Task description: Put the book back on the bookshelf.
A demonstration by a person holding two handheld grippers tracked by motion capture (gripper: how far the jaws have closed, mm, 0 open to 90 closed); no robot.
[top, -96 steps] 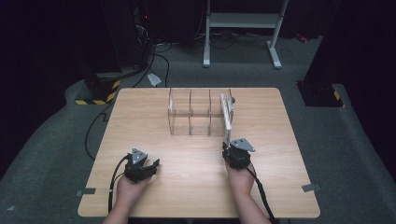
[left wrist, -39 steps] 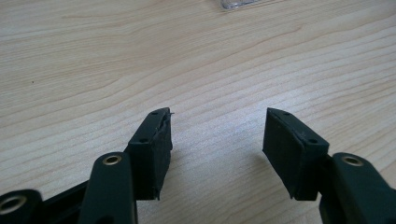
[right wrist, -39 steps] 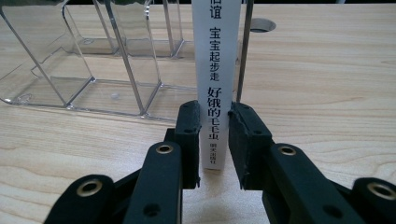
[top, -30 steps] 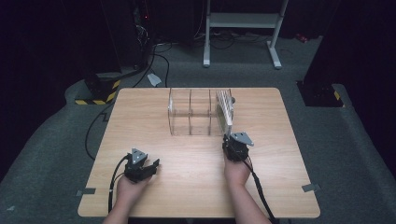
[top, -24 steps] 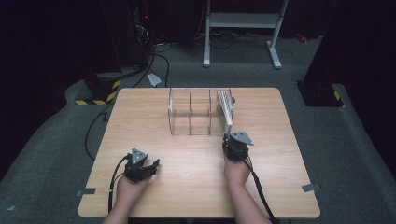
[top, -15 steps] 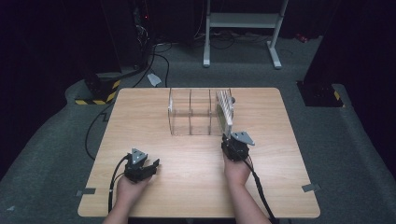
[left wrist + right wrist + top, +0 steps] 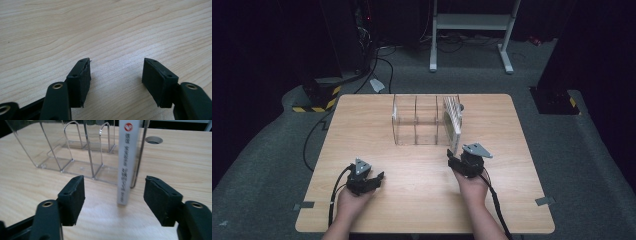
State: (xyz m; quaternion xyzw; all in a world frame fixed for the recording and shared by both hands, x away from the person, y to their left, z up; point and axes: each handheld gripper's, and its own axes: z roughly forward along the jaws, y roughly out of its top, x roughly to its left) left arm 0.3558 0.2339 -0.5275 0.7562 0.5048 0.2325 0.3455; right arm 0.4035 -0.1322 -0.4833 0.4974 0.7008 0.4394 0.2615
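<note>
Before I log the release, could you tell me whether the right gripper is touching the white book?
Apart. In the right gripper view, the right gripper is open and the white book stands between its jaws with bare wood showing on both sides.

white book [image 7: 127,162] — upright, rightmost slot | clear acrylic rack [image 7: 75,152] — mid-table

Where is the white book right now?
In the high view the white book stands upright in the rightmost slot of the clear acrylic rack, its near end sticking out toward the open right hand-held gripper.
</note>
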